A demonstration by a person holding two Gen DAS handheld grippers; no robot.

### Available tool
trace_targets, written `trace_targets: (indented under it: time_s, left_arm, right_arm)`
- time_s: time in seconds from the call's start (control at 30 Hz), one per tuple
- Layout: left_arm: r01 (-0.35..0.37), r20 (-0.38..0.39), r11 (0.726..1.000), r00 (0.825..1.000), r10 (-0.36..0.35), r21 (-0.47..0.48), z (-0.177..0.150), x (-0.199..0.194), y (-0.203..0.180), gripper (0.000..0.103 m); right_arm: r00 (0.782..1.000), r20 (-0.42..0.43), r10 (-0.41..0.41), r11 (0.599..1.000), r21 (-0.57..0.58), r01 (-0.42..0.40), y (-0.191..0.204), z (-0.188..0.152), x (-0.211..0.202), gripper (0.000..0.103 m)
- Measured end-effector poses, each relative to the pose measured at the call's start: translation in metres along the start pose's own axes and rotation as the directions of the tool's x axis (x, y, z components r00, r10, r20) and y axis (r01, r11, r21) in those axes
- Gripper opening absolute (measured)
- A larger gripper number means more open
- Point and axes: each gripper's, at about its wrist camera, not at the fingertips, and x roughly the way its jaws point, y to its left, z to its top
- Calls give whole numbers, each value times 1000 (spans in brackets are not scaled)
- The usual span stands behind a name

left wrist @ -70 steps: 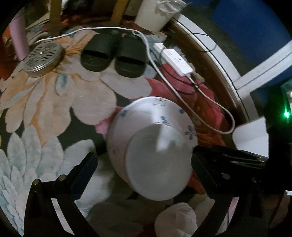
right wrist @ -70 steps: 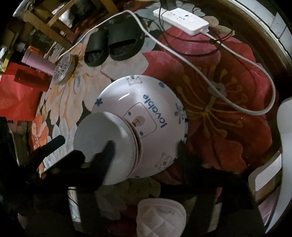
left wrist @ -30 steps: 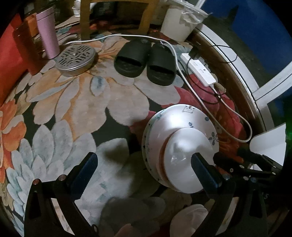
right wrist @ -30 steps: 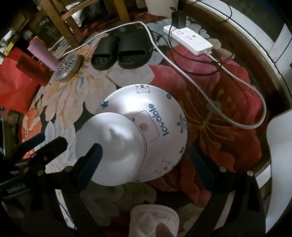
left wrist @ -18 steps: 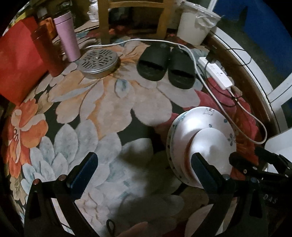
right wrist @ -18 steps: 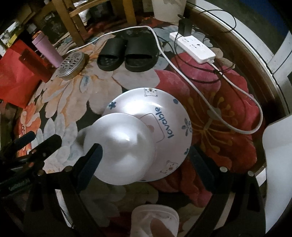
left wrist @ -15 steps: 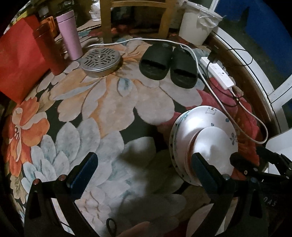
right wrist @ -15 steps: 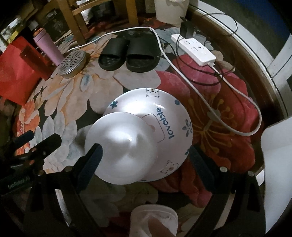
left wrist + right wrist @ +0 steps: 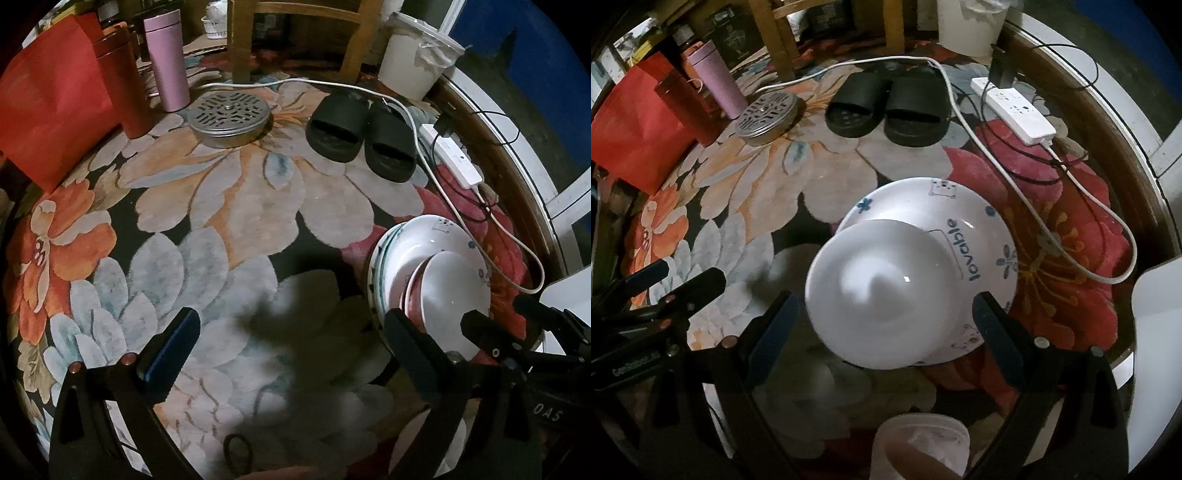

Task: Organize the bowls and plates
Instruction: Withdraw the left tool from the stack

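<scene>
White bowl [image 9: 882,291] upturned on plates [image 9: 975,236], both tongs spread

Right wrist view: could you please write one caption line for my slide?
Open right gripper above a plain white bowl stacked on a "lovable" plate, on a floral rug.

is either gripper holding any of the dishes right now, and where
No. The left gripper and right gripper are both open and empty. The white bowl sits on the lovable plate, untouched.
</scene>
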Motion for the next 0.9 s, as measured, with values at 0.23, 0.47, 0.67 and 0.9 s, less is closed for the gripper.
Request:
trace_targets:
  time_s: [0.23,0.47,0.67,0.9]
  left_arm:
    - [1,-2,1000,1000,-1,-19,-3,-2,15,97]
    - [3,-3,999,1000,-3,-42,-7,-5,32,96]
    - [8,-5,998,1000,-8,-57,-10,-6,44,96]
    - [15,-14,997,1000,-16,-79,-14,-6,57,95]
  right_arm:
    - [1000,-2,15,999,-29,-15,17,-1,2,95]
    - [1000,-4,29,998,-53,-29,32,-1,4,95]
    - [999,-6,34,997,-71,-34,44,-1,5,95]
    - [999,-9,37,995,-90,-37,55,-2,7,95]
